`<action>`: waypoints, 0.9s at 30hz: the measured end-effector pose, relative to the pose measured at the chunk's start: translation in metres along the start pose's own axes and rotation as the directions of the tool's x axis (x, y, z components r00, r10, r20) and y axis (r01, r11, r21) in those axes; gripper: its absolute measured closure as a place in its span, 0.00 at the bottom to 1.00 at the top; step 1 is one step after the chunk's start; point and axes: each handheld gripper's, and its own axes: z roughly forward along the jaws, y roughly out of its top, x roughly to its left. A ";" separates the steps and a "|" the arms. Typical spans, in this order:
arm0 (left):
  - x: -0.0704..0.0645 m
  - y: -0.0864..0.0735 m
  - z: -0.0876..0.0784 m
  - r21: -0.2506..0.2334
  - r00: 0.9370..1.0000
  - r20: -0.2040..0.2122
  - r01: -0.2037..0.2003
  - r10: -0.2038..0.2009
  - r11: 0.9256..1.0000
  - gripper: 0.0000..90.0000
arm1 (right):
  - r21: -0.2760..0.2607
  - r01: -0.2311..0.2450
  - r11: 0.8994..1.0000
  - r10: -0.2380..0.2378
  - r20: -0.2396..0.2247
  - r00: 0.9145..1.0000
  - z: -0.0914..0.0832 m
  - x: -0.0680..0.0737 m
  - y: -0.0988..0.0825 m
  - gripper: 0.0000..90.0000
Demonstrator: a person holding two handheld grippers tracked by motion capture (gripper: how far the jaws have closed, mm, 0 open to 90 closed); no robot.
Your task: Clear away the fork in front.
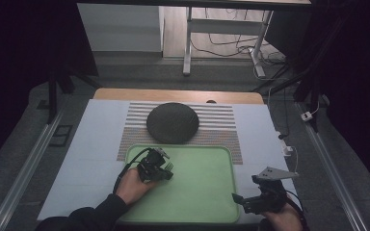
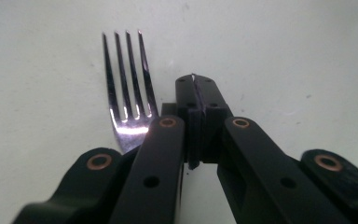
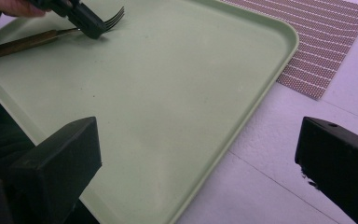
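Fork point(image 2: 129, 100) lies on tray point(image 1: 207, 192) beside L gripper point(image 1: 163, 169), jaws closed, empty. R gripper point(image 1: 250, 195) wide open, empty. We'd reopen L, straddle fork neck, then pinch.

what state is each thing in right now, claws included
left claw: jaws closed together over the tray, fork beside them, not between
right claw: wide open, nothing in it, at the tray's near right corner
fork: lying on the tray, tines pointing away from the left claw, wooden handle
green tray: flat on the table, holding the fork
dark round plate: on the striped mat behind the tray, nothing on it
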 end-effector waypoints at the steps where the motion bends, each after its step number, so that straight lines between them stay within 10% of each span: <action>1: 0.001 -0.001 0.000 -0.009 1.000 0.004 0.002 -0.002 1.000 0.98 | 0.001 0.000 1.000 0.000 0.001 1.000 0.000 0.000 0.000 0.00; 10: 0.023 -0.008 -0.012 -0.012 0.994 -0.069 0.087 -0.087 0.996 0.98 | 0.002 -0.005 1.000 0.005 -0.003 1.000 0.000 -0.001 0.000 0.00; 27: 0.069 -0.030 -0.037 -0.028 0.963 -0.113 0.243 -0.244 0.970 0.98 | 0.004 -0.012 1.000 0.012 -0.002 1.000 0.000 -0.002 0.000 0.00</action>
